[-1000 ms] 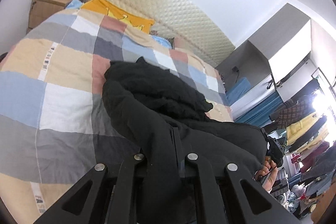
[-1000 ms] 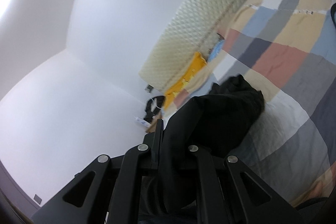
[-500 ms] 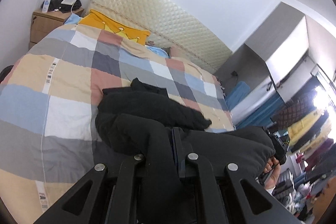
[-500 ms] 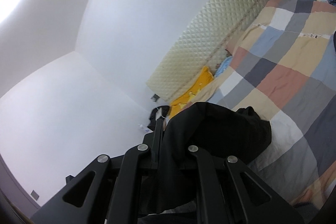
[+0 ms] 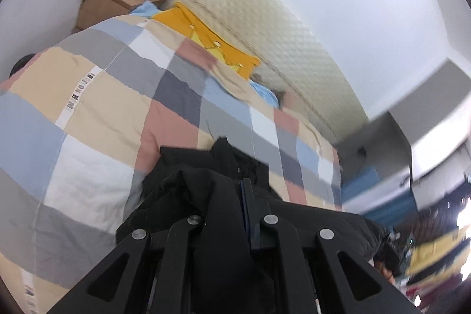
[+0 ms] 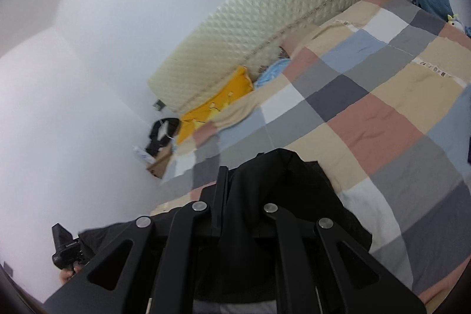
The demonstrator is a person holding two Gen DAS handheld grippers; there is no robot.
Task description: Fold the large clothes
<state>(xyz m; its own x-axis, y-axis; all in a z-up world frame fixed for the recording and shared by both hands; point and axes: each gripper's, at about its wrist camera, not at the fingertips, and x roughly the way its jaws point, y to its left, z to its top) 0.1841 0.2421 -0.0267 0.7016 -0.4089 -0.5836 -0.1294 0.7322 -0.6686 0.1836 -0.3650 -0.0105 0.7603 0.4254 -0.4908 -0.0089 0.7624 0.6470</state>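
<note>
Both tongs, left [image 5: 235, 214] and right [image 6: 235, 196], pinch the black coat [image 5: 188, 196] above the bed [image 5: 97, 96]. Keep the edge taut and level; lower both together.

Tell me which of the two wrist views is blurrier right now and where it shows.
Left wrist view: clearly blurrier, smeared across the headboard and the clothes rack at right, while the black garment stays fairly crisp. Right wrist view: mostly sharp, quilted headboard pattern legible; slight smear near the nightstand.
</note>
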